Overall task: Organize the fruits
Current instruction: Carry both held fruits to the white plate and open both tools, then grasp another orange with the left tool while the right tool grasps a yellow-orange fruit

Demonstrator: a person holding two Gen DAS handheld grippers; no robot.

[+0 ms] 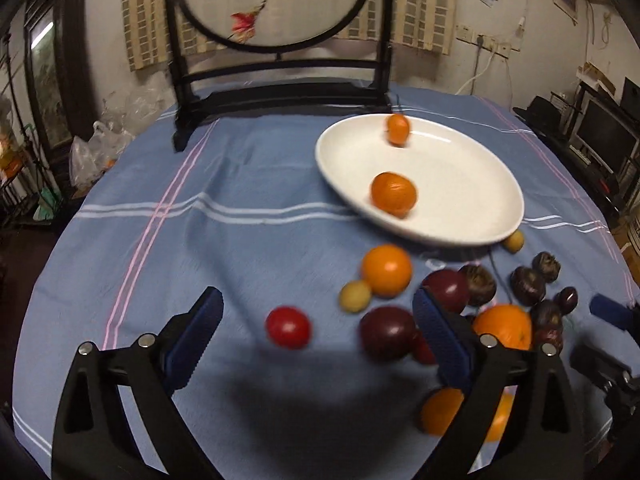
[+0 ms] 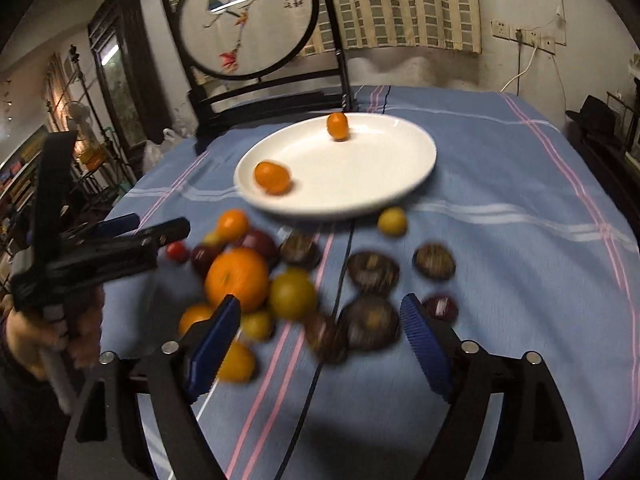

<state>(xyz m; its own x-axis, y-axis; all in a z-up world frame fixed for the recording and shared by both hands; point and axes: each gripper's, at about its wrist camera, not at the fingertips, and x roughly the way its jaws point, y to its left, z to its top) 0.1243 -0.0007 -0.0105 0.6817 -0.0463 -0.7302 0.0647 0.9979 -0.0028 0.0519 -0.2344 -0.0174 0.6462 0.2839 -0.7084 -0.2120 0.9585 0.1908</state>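
Note:
A white oval plate (image 1: 460, 184) (image 2: 360, 176) lies on the blue cloth with two small oranges in it, one near its front rim (image 1: 394, 194) (image 2: 273, 177) and one at the back (image 1: 398, 129) (image 2: 337, 125). In front of the plate lies a loose heap: a big orange (image 2: 238, 278) (image 1: 502, 326), a red tomato (image 1: 288, 327), plums (image 1: 387, 333), yellow fruits (image 2: 292, 295) and several dark brown fruits (image 2: 370, 322). My left gripper (image 1: 316, 300) hangs open over the tomato and plum. My right gripper (image 2: 320, 304) is open above the dark fruits. Neither holds anything.
A round embroidered screen on a black stand (image 1: 276, 92) (image 2: 244, 20) stands at the table's back edge. A thin black cable (image 2: 340, 280) runs across the cloth under the fruit. In the right wrist view a hand (image 2: 24, 332) holds the left gripper (image 2: 120, 236) at the far left.

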